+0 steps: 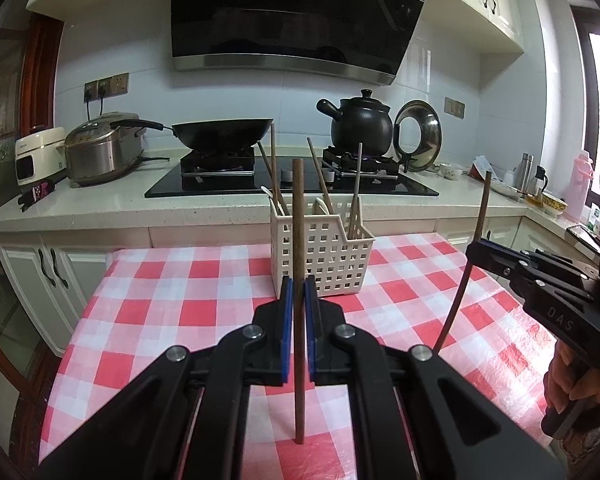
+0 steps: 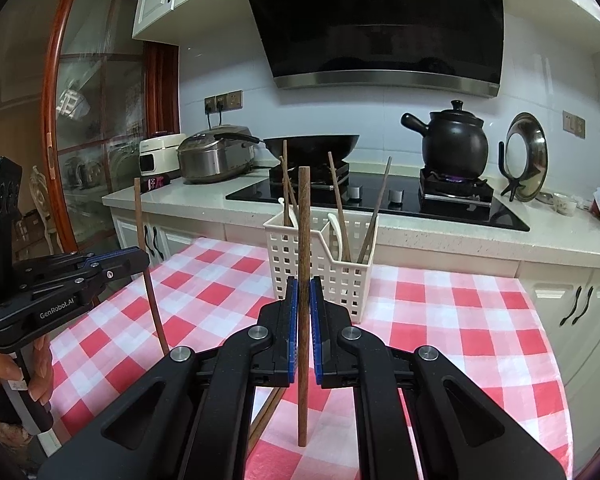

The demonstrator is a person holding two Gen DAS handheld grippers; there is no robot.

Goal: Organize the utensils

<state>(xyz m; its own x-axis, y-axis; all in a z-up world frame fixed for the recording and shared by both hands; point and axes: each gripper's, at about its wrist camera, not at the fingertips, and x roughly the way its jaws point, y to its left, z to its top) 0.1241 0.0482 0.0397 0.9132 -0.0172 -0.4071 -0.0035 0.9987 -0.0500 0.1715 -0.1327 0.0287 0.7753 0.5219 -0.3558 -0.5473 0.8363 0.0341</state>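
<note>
the left tool (image 1: 299,300) clamps a straight dark-brown wooden chopstick (image 1: 298,240) upright above the red-and-white checked bench (image 1: 160,300). the right tool (image 2: 304,300) grips a matching chopstick (image 2: 303,240), also upright. just beyond stands a white slotted basket (image 1: 324,256) holding more chopsticks and white spoons.

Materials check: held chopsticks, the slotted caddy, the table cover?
Chopsticks: dark brown wood by the look, matte, faint grain.
Caddy: cream moulded plastic, probably; smooth square-hole lattice walls.
Table cover: red-white check, likely plastic sheet; slight sheen and wrinkles.
</note>
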